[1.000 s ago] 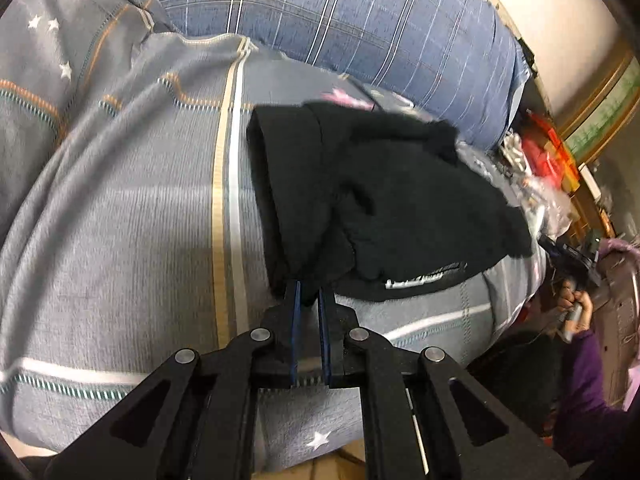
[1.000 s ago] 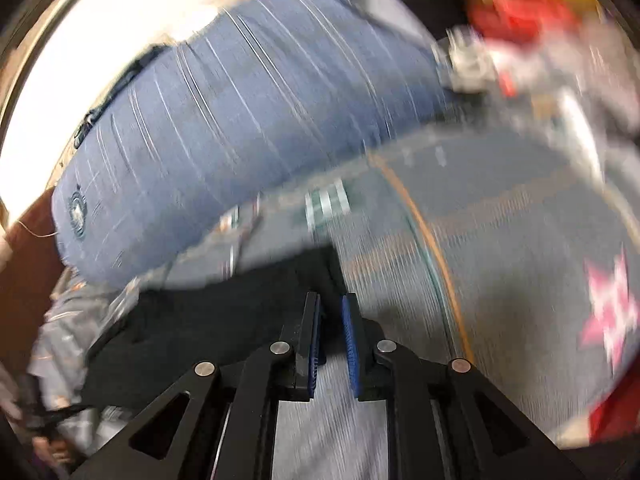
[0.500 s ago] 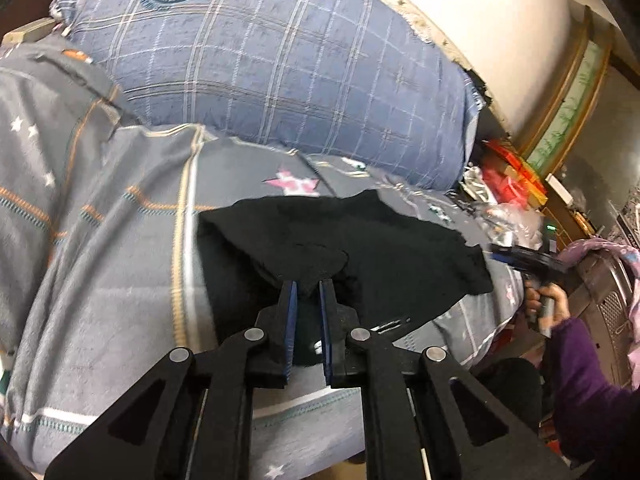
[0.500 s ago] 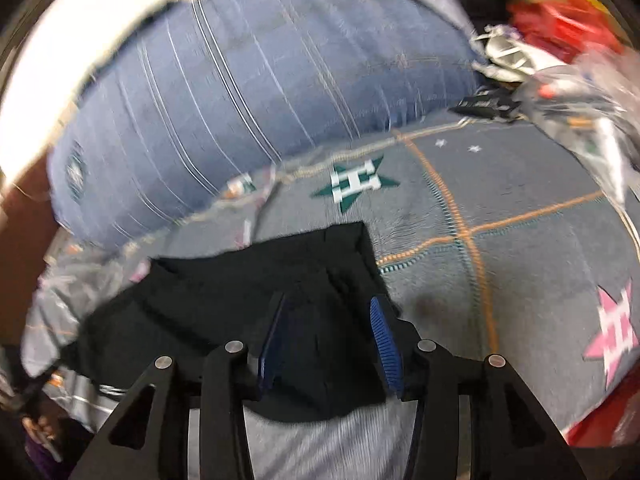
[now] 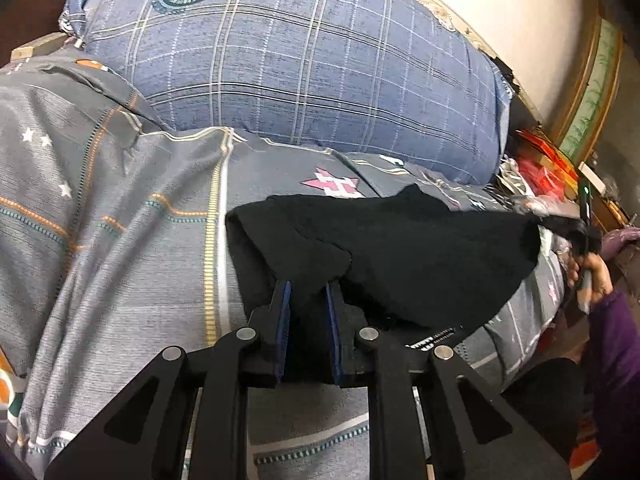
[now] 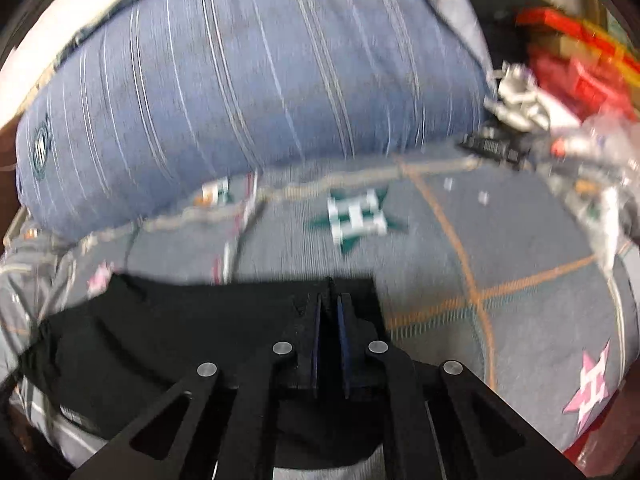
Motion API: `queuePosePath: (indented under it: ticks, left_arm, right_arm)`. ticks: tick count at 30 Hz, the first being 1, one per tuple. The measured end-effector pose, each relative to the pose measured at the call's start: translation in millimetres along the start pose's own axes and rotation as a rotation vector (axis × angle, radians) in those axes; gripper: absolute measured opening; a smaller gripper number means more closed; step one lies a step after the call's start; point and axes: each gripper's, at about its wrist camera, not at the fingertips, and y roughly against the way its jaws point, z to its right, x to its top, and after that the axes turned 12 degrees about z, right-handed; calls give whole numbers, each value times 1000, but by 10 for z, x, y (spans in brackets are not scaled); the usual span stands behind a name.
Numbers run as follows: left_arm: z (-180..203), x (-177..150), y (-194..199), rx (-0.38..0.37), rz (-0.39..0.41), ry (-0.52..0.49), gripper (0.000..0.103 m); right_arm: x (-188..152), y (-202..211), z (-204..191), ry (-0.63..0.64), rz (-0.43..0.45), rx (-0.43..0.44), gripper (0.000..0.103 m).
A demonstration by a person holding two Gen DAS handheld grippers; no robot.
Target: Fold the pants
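Observation:
The black pants (image 5: 404,256) are stretched above the grey star-patterned quilt (image 5: 120,216). My left gripper (image 5: 307,290) is shut on a bunched corner of the pants at their left end and holds it up. In the right wrist view the pants (image 6: 168,340) spread to the left, and my right gripper (image 6: 329,304) is shut on their upper right corner. The right gripper also shows in the left wrist view (image 5: 576,232) at the far end of the cloth, held by a hand in a purple sleeve. A white logo on the pants hem (image 5: 430,344) hangs below.
A big blue plaid pillow (image 5: 320,60) lies along the back of the bed against the wall. Red packets and plastic clutter (image 6: 576,80) are piled at the right end. The quilt's front edge drops off just below my left gripper.
My right gripper was open over the pants' corner half a second ago and has shut on it. My left gripper has lifted its corner higher and the cloth is pulled out flatter between the two.

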Motion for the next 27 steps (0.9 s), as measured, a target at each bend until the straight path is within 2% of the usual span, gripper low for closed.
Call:
queuePosePath:
  ticks: [3,7,11,13,14,15,17,19,21,24,25,27]
  left_arm:
    - [48,-22,-7,2,-4,-42,13]
    - [28,-35,23,2,-4,-46,14]
    - [-23,-69,67,27,-19,-60,15]
    - [-62,-69,137,41,-5,-59,16]
    - [-92,-55,187,54,11,-54,16]
    - [-138,-42,253,70,31,-40,16]
    - [-210,-13,342,99,59,-11,16]
    - [-222,23,387,105,78,8,16]
    - [-110,61,377,60,79,15,17]
    - [175,80,283,0,65,-8,35]
    - [302,94,200,-14,53,-24,47]
    - [498,117,1,-33,34,-50,51]
  right_arm:
    - [77,-128,0,-29,30,-30,7]
    - [-58,-504,114,-72,-13,-78,7]
    - [-260,-742,254,-130,-59,-80,11]
    - [-269,-667,292,-145,-50,-97,20]
    - [-254,-600,306,-147,-49,-113,30]
    - [-238,-492,316,-147,-33,-129,35]
    - [-225,-286,272,-143,9,-138,36]
    - [-228,-71,134,-126,31,-76,36]
    - [-267,128,-63,-89,42,0,36]
    - [-371,241,-431,-1,-1,79,36]
    - [-406,224,-525,27,-23,83,36]
    - [-468,118,-671,74,-68,68,36]
